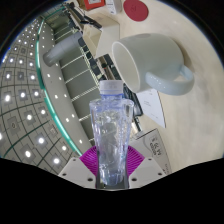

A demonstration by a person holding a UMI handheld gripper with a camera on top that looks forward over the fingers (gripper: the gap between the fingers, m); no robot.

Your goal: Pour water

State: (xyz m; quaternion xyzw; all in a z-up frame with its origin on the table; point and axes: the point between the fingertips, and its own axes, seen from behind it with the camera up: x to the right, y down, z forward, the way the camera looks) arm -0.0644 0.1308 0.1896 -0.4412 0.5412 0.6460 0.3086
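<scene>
Water bottle [111,135] clamped upright in hand-held gripper [111,165], mug [152,62] beyond.

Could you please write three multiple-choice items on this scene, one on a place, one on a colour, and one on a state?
1. Where is the clear plastic water bottle?
A. between the gripper fingers
B. inside the mug
C. far beyond the mug

2. What colour is the large ceramic mug?
A. red
B. white
C. black

3. How does the mug stand?
A. upright on the table
B. upside down
C. tipped, its opening turned toward the bottle

Key: 1 A, the purple pads flank the bottle's lower body. 2 B, its wall and handle are white. 3 C, its dark opening faces the bottle's cap.
</scene>
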